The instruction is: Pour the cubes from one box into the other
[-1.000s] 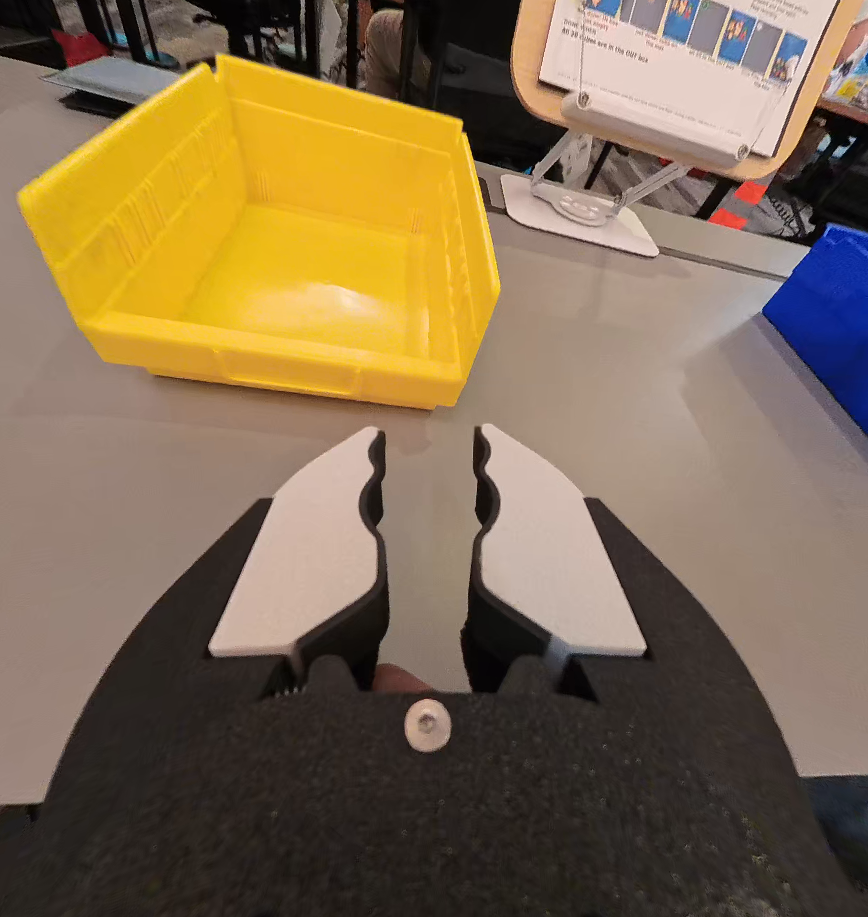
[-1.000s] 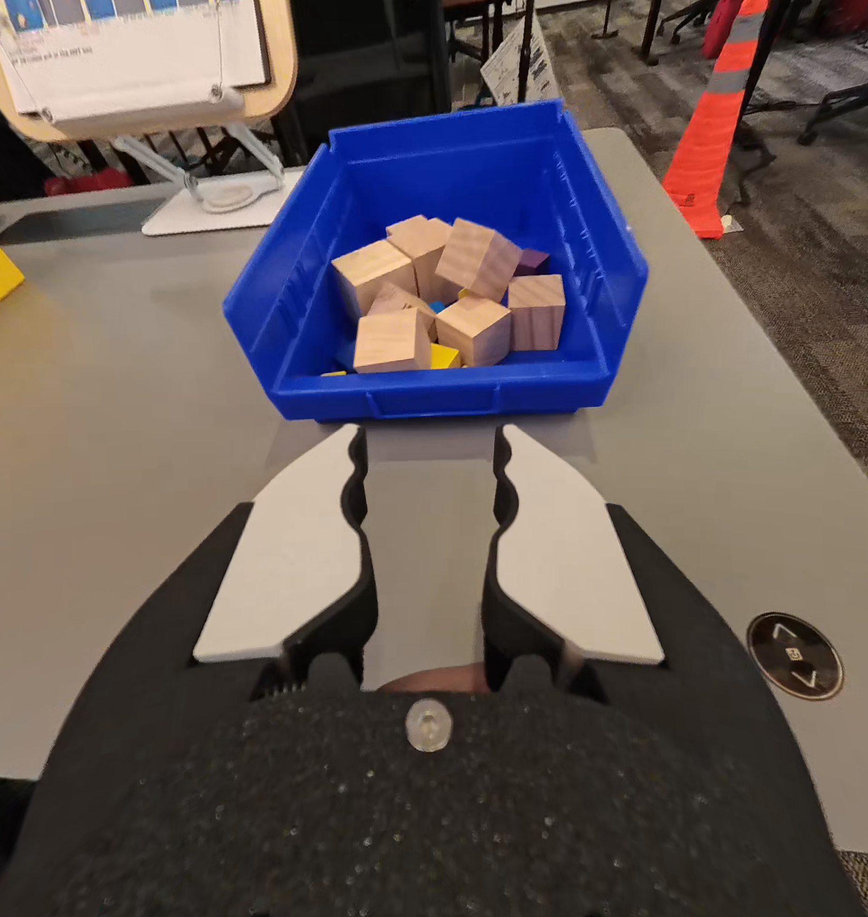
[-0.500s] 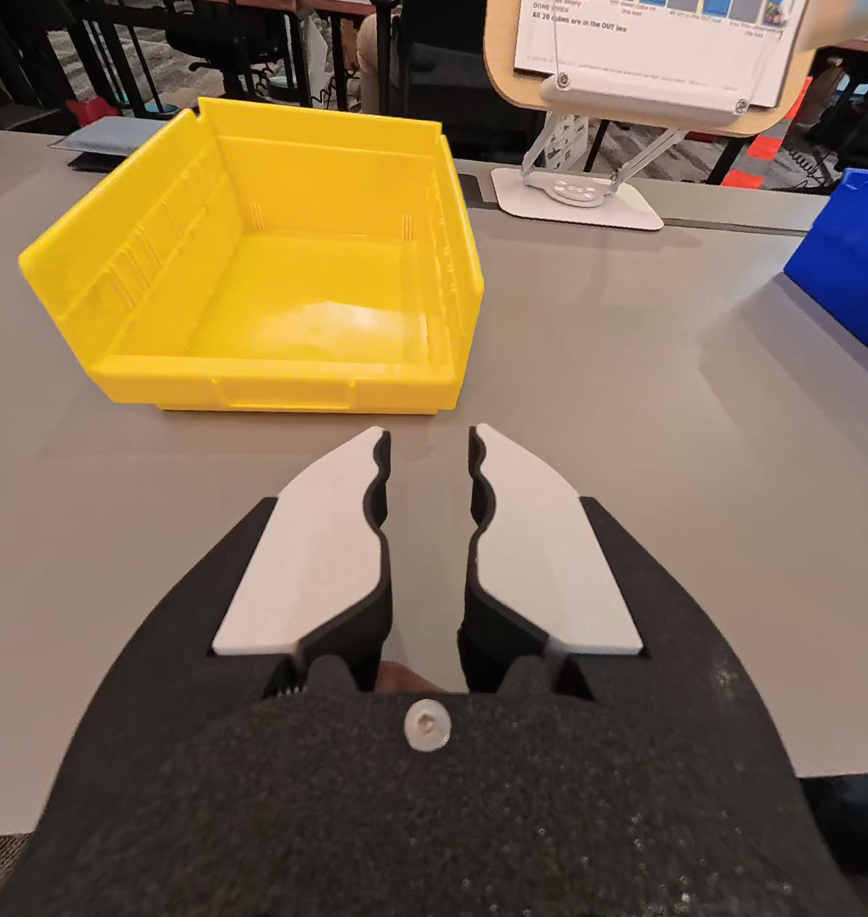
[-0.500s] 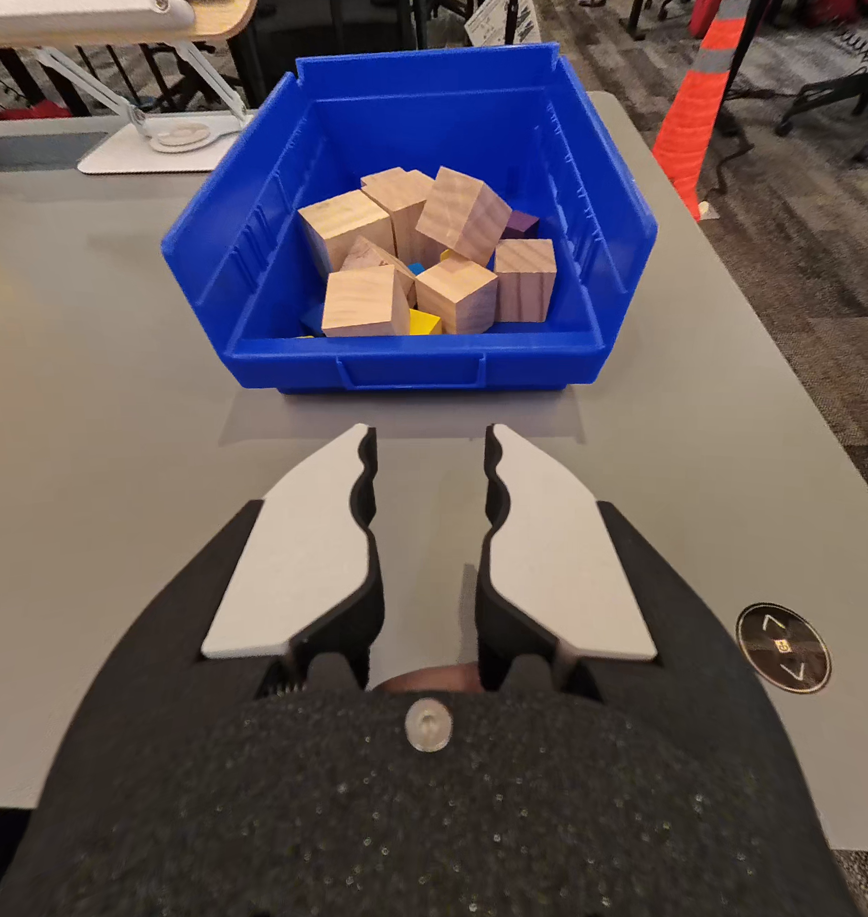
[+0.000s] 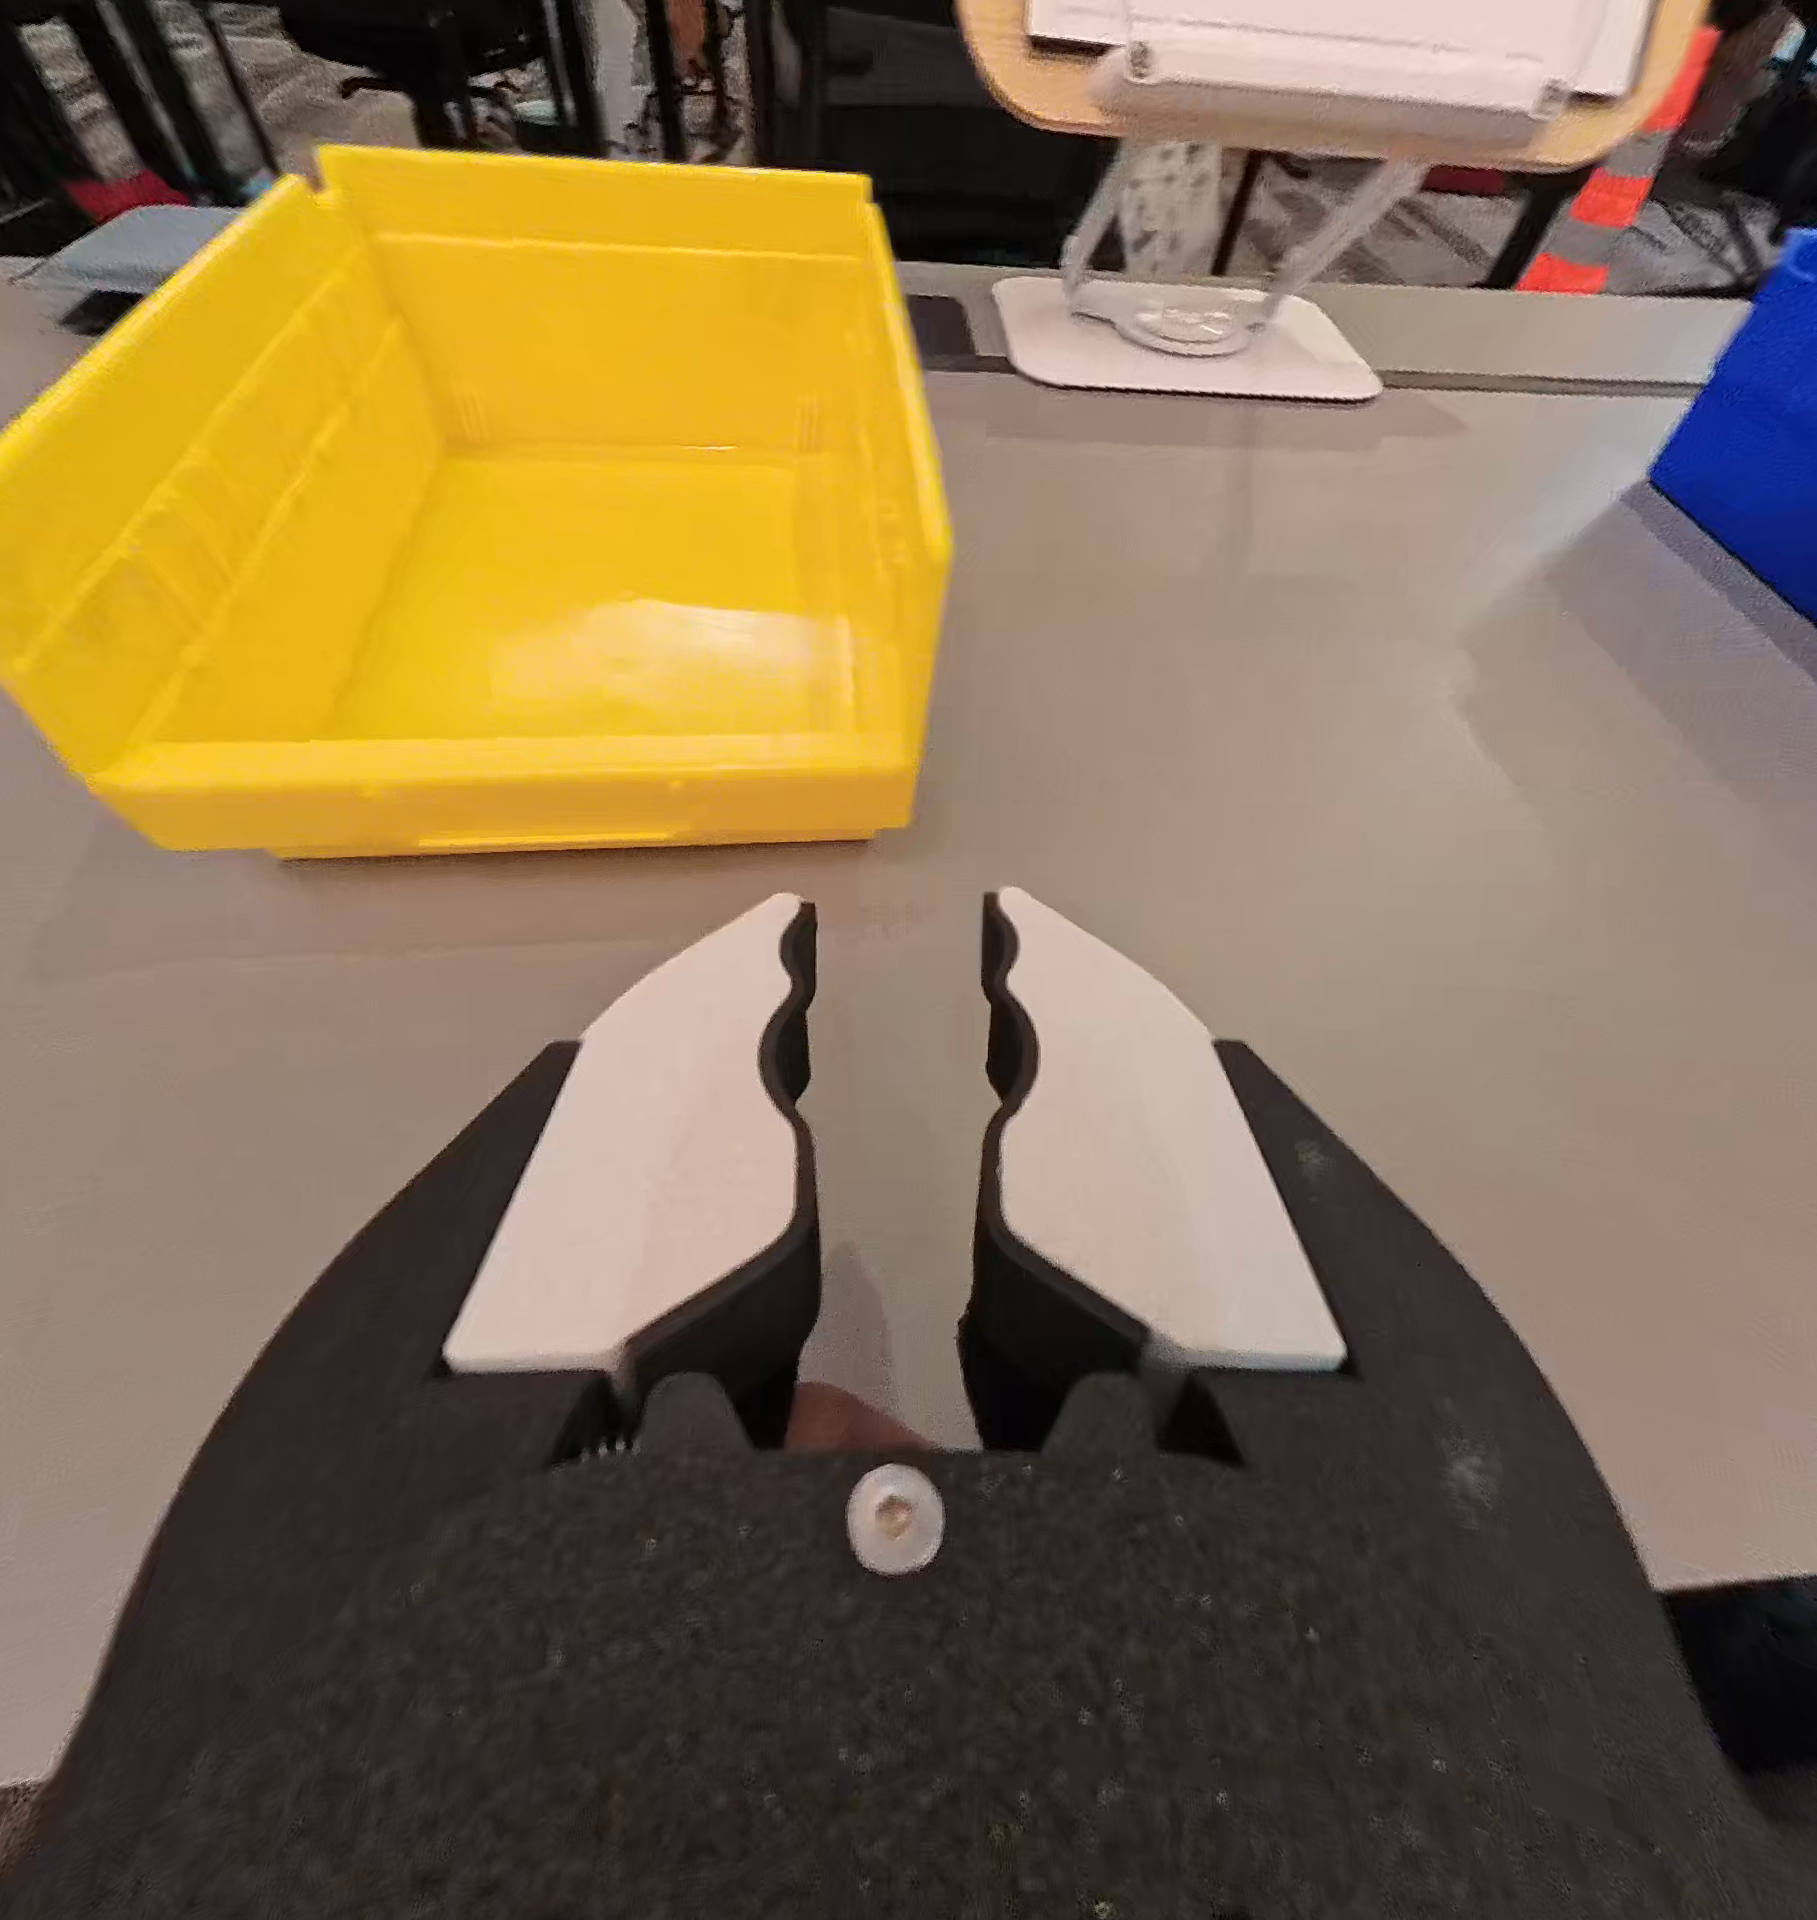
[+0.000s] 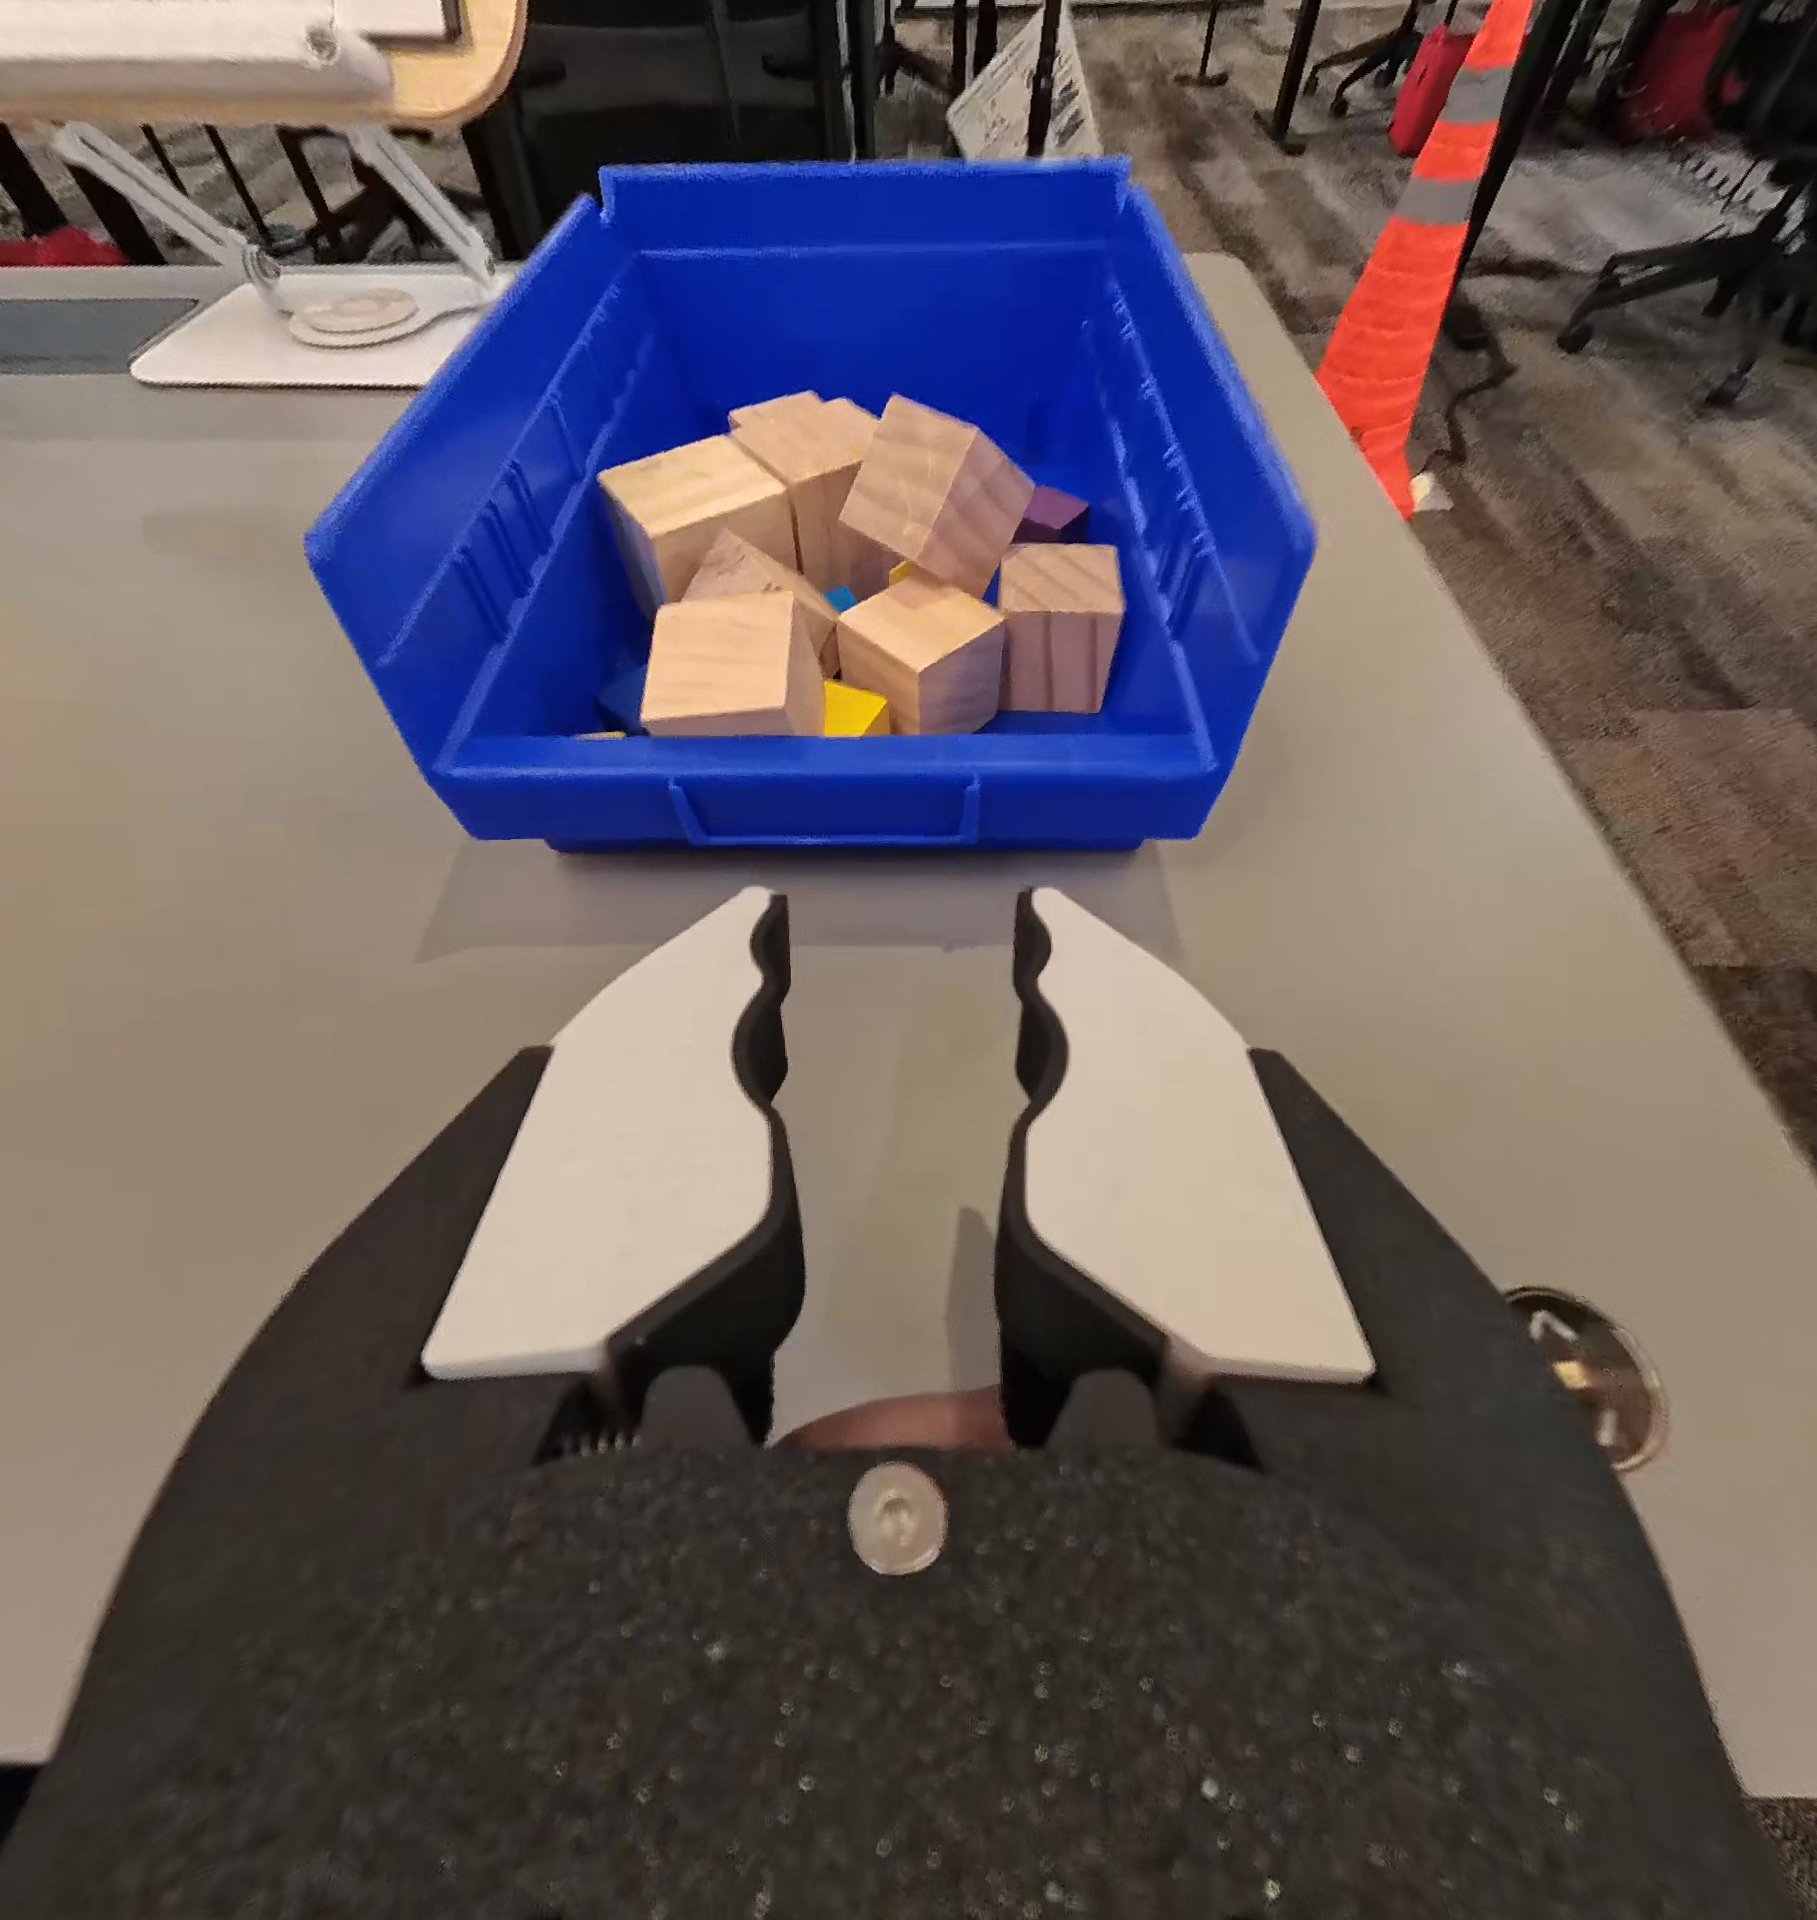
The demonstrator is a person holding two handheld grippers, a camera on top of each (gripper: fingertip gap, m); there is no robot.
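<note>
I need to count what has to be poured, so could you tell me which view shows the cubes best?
The right wrist view: the cubes lie piled in the open blue box straight ahead. The left wrist view shows none, only that box's outer corner at its right edge.

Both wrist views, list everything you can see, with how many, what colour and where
yellow box: one, yellow, empty, on the table ahead-left of the left gripper
blue box: one, blue, on the table just ahead of the right gripper
wooden cubes: at least seven, pale wood, piled in the blue box
small coloured cubes: several, yellow, blue and purple, mostly hidden under the wooden ones
table: one, grey
document stand: one, white base, wooden board, at the table's far edge
traffic cone: one, orange with grey bands, on the floor beyond the table
left gripper: black with white fingers, open, empty
right gripper: same, open, empty
</note>
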